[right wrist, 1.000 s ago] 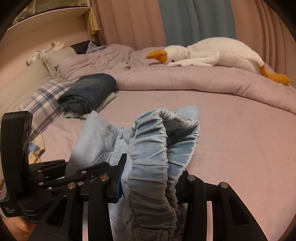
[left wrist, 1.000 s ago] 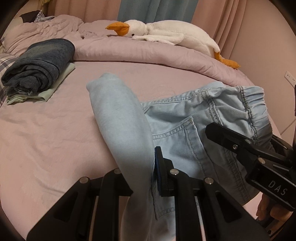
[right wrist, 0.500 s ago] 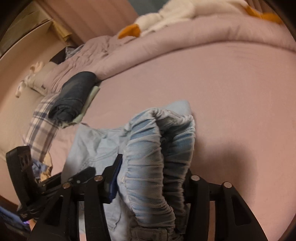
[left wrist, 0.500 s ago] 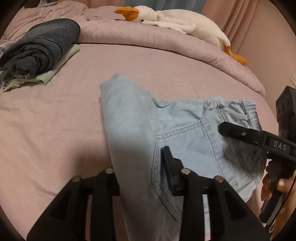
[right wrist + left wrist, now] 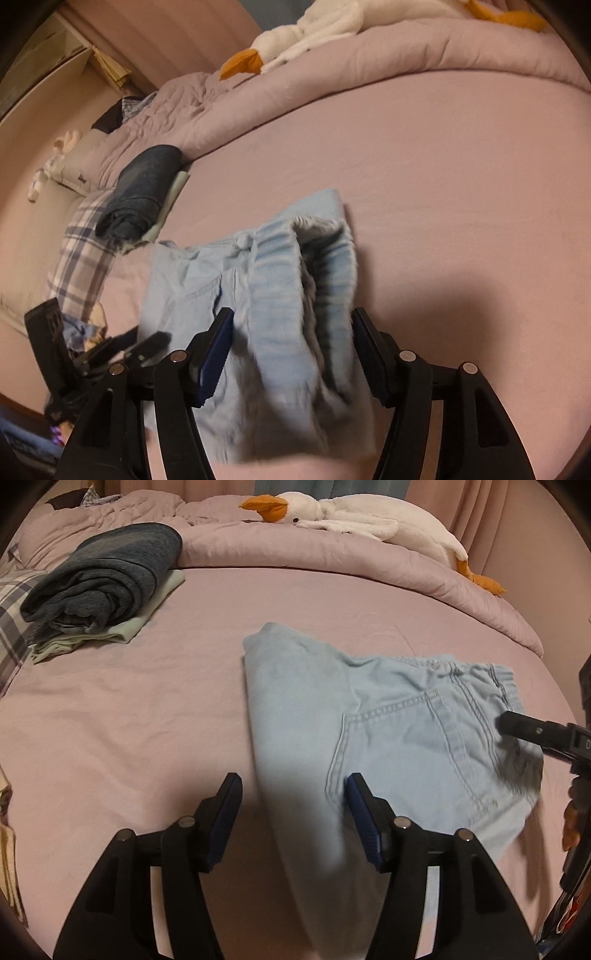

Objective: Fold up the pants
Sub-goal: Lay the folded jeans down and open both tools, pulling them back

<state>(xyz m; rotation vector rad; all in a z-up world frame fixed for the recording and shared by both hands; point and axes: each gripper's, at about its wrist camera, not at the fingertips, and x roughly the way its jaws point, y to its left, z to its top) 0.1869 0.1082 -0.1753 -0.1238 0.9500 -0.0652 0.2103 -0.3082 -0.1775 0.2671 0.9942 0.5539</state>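
The light-blue pants (image 5: 388,731) lie on the pink bed (image 5: 147,720), folded into a compact bundle, so the folding looks nearly done; only smoothing seems left. Both the left tool (image 5: 291,812) and right tool (image 5: 291,347) stand apart, straddling cloth without pinching. The elastic waistband points toward the right tool, the long axis running left-right.

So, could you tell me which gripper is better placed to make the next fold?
Probably the left gripper: it is open around the folded leg of the light blue pants on the bed. The right gripper straddles the bunched waistband.
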